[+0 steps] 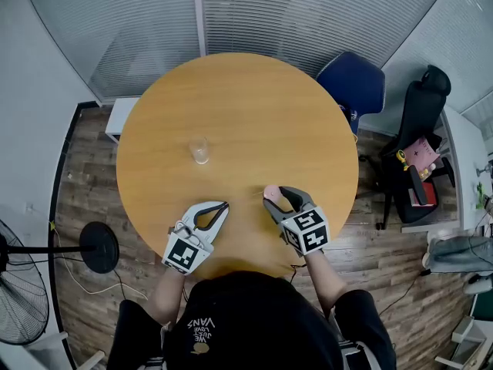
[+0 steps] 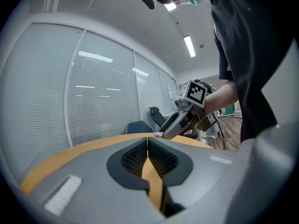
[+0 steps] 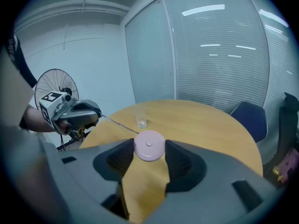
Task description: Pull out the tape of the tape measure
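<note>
A round pink tape measure [image 3: 149, 145] sits between the pads of my right gripper [image 3: 149, 148], which is shut on it. In the head view the tape measure [image 1: 270, 193] is just above the near edge of the round wooden table [image 1: 246, 106], held by the right gripper [image 1: 272, 196]. A thin tape [image 3: 120, 124] runs from the case across to the tip of my left gripper [image 3: 97, 114]. The left gripper [image 1: 225, 205] is to the left of the case with its jaws closed on the tape's end. In the left gripper view its pads [image 2: 140, 155] meet, and the right gripper [image 2: 163, 134] is just beyond.
A small clear glass [image 1: 200, 151] stands on the table left of centre, beyond both grippers. A blue chair [image 1: 353, 83] and a black office chair [image 1: 420, 129] stand at the table's right. A floor fan [image 1: 19, 291] is at the lower left.
</note>
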Demonstrator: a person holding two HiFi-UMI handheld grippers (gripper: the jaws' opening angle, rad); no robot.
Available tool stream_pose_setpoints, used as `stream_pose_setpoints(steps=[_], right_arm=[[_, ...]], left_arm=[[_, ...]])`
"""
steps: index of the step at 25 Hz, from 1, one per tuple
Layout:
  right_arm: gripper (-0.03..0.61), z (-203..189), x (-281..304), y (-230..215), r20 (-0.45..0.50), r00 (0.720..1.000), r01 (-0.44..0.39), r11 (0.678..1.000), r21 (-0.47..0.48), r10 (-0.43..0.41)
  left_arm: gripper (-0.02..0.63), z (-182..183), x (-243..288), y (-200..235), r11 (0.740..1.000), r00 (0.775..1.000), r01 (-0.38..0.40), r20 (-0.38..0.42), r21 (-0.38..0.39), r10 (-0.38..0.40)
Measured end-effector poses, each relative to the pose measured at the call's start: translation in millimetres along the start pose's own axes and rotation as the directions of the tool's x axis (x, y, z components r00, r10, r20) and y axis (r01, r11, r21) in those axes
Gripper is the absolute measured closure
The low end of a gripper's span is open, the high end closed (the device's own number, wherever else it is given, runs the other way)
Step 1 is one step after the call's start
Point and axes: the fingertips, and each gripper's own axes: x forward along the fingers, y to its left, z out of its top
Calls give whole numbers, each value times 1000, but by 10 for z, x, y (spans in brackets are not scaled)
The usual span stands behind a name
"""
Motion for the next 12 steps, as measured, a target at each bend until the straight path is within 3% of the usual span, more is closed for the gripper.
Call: stream_pose_setpoints(steps=[12], right_arm=[[362, -169, 131, -180, -57, 998, 24, 999, 39, -22]], left_arm=[[598, -36, -14, -46, 1000, 999, -25, -22, -4, 25]])
